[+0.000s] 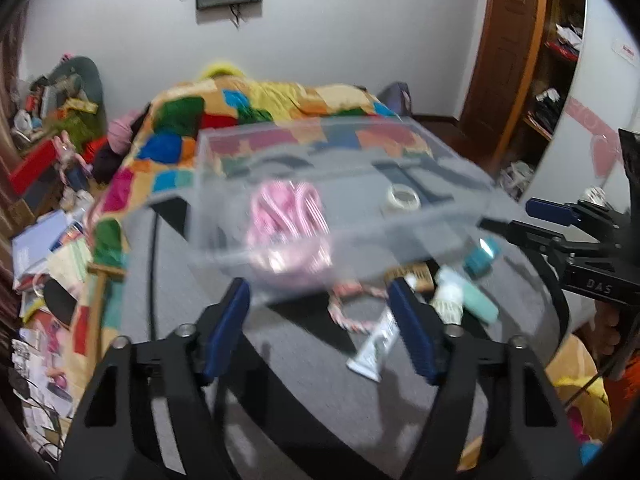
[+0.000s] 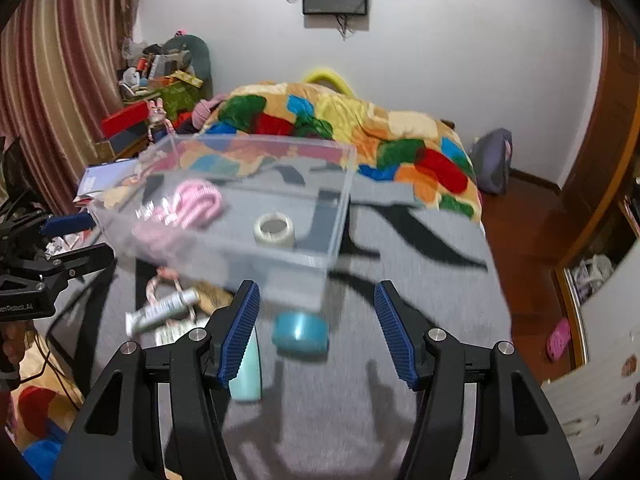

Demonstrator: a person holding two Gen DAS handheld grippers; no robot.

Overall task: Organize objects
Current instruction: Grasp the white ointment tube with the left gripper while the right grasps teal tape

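A clear plastic box [image 1: 424,224] [image 2: 280,264] stands on the grey bed cover. Inside it lie a pink striped bundle [image 1: 286,224] [image 2: 192,204] and a roll of white tape [image 1: 404,198] [image 2: 275,229]. In front of the box lie a teal tape roll [image 1: 482,258] [image 2: 301,334], a mint tube [image 1: 476,300] [image 2: 248,376], a white-grey tube [image 1: 376,344] [image 2: 160,311], a pink-white rope ring [image 1: 352,308] [image 2: 160,284] and a brown comb-like item [image 1: 412,274]. My left gripper [image 1: 320,320] is open and empty before the box. My right gripper [image 2: 316,328] is open and empty, around the teal roll's area.
A patchwork quilt [image 1: 256,112] [image 2: 340,120] covers the bed's far end. Clutter and books [image 1: 44,248] pile up at the left, by a curtain [image 2: 52,92]. A wooden door [image 1: 508,52] and shelves stand at the right. The right gripper shows in the left wrist view [image 1: 560,220].
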